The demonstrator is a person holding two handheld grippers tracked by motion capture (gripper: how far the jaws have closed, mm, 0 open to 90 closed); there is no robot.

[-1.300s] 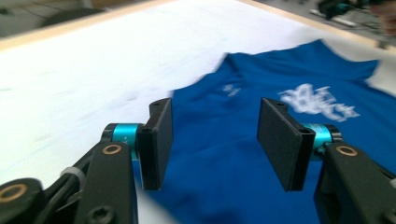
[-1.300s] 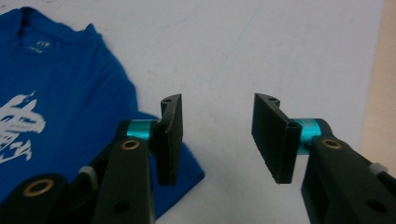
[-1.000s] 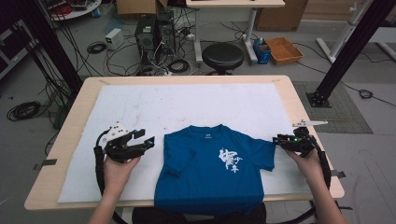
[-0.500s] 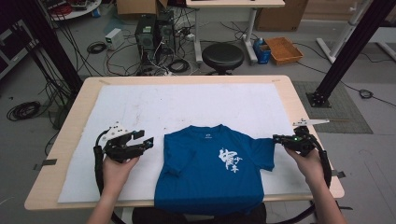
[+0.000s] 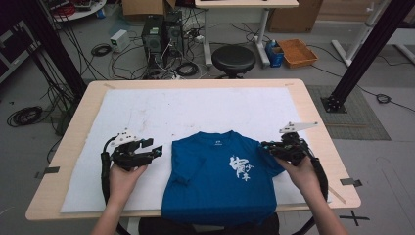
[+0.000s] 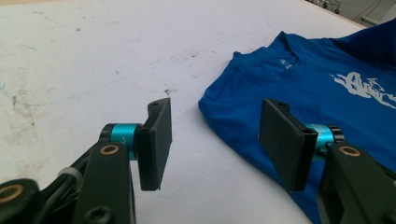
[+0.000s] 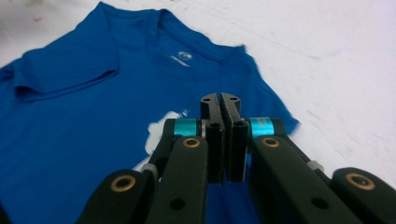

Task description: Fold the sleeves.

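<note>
High view: blue T-shirt (image 5: 220,181) lies flat and unfolded at the table's (image 5: 313,112) near edge; left gripper (image 5: 149,149) jaws apart beside it, right gripper (image 5: 268,146) jaws together, holding nothing; folding apparently not yet begun.

My right gripper (image 5: 266,146) has slid in toward the blue T-shirt (image 5: 220,181) over the last second, its tips now at the edge of the shirt's right sleeve (image 5: 274,164), where a moment ago they were just off the cloth. Its jaws are pressed together above the fabric in the right gripper view, nothing visibly between them. My right hand (image 5: 301,169) came leftward with it.
</note>
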